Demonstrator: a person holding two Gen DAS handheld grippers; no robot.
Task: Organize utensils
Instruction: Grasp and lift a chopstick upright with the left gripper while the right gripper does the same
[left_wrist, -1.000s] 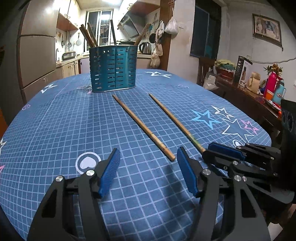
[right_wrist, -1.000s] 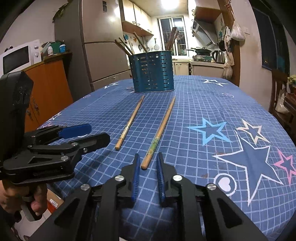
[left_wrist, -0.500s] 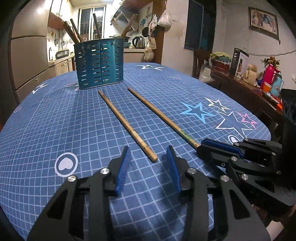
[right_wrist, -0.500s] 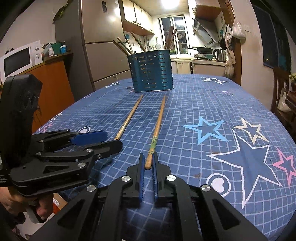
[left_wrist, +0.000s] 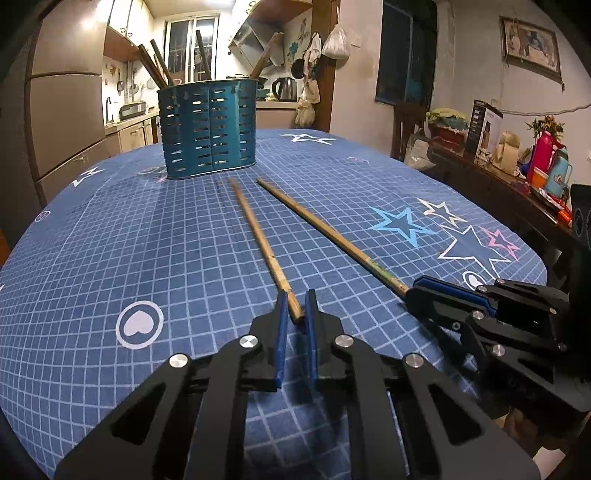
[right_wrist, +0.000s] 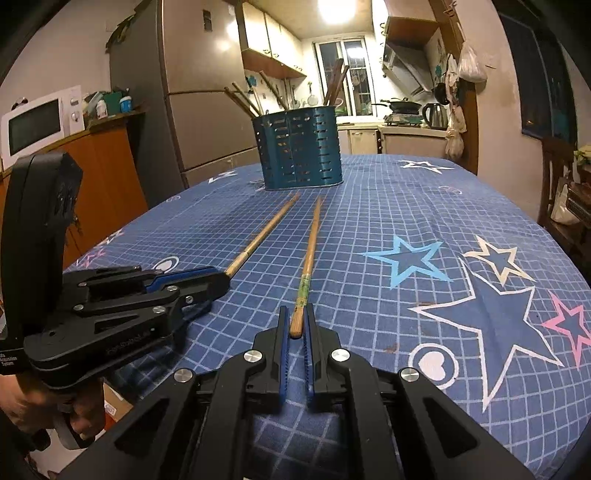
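Note:
Two wooden chopsticks lie side by side on the blue star-patterned tablecloth, pointing toward a teal slotted utensil holder that has several sticks in it. My left gripper has its jaws closing, and the blue pads press on the near end of the left chopstick. My right gripper is shut on the near end of the right chopstick, whose lower part has a green mark. Each gripper shows in the other's view: the right gripper and the left gripper. The holder stands at the far end.
A fridge and a cabinet with a microwave stand left of the table. A side table with a red flask and boxes runs along the right wall. A chair is at the table's right. A hand holds the left gripper's handle.
The left gripper's wide-open jaws came together on the left chopstick's end. The right gripper's narrow gap closed fully onto the right chopstick's end. Both grippers shifted slightly forward.

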